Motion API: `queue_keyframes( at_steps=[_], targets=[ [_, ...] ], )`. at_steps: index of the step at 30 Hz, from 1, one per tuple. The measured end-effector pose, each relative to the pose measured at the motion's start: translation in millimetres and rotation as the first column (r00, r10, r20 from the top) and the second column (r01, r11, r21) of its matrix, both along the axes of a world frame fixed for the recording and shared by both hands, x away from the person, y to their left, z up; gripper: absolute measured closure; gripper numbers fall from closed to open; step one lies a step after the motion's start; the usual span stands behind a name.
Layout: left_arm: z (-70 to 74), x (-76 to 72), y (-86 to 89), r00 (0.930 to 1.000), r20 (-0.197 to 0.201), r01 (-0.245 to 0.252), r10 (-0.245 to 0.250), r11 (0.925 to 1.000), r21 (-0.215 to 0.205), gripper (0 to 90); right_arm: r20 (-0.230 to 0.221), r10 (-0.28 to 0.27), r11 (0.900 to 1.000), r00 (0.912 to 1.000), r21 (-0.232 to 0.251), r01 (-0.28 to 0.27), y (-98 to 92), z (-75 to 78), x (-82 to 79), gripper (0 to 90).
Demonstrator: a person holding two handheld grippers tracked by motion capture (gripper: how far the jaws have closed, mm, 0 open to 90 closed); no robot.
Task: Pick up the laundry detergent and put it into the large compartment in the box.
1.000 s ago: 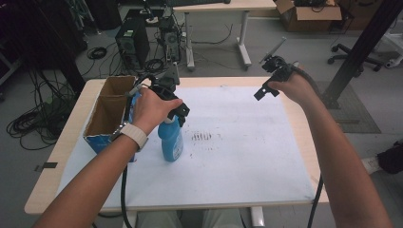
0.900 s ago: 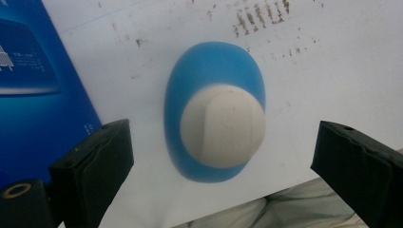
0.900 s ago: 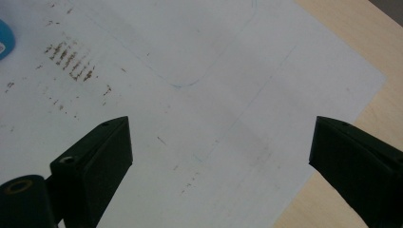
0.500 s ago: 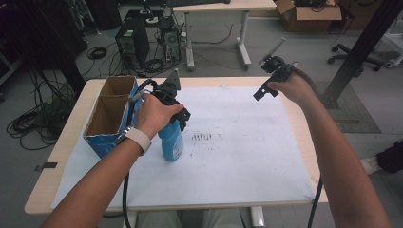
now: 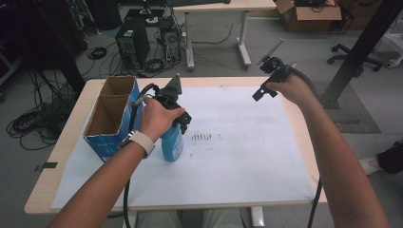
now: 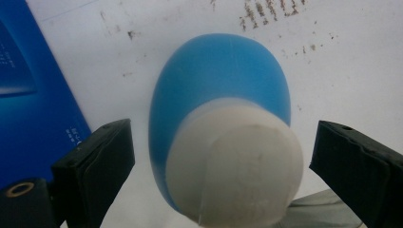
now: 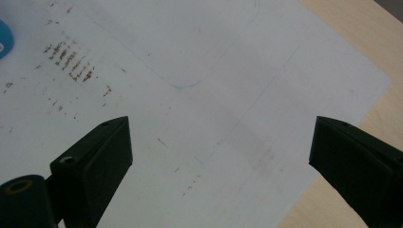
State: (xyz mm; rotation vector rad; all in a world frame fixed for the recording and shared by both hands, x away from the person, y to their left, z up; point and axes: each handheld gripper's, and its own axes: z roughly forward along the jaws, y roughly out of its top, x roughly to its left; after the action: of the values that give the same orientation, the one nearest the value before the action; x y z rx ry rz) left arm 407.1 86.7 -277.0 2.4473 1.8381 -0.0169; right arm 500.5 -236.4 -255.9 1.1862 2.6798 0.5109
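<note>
A blue bottle (image 5: 172,145) with a white cap stands upright on the white paper sheet (image 5: 237,152), just right of the box. My left gripper (image 5: 182,119) hangs directly over it. In the left gripper view the cap (image 6: 235,166) and blue body (image 6: 218,80) sit between the jaws, and my left gripper (image 6: 223,137) is open, with a gap on each side of the cap. My right gripper (image 5: 267,77) is held in the air over the sheet's far right part. It is open (image 7: 222,130) with nothing between its jaws.
A blue cardboard box (image 5: 102,142), open at the top with two compartments, stands at the table's left; its side (image 6: 28,95) is close to the bottle. Dark smudges (image 5: 202,137) mark the paper. The wooden table edge (image 7: 351,47) lies beyond the sheet.
My left hand has shifted slightly toward the near right over the bottle. The bottle and the right gripper have stayed in place.
</note>
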Motion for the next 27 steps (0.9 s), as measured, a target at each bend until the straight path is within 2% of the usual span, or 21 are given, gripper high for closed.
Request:
queue_keyframes(
  at_steps=[19,27],
  targets=[
    [-6.8,0.6,0.8,1.0000,-0.002,0.001,-0.001,1.0000,0.002,9.4,0.001,-0.001,1.000,1.0000,0.004,0.001,0.6,0.2,-0.7,7.0],
    [-7.0,0.5,0.2,1.0000,-0.004,0.003,-0.003,1.0000,0.002,13.4,0.002,-0.002,1.000,1.0000,0.003,0.002,0.4,0.3,-1.0,7.0]
  ],
)
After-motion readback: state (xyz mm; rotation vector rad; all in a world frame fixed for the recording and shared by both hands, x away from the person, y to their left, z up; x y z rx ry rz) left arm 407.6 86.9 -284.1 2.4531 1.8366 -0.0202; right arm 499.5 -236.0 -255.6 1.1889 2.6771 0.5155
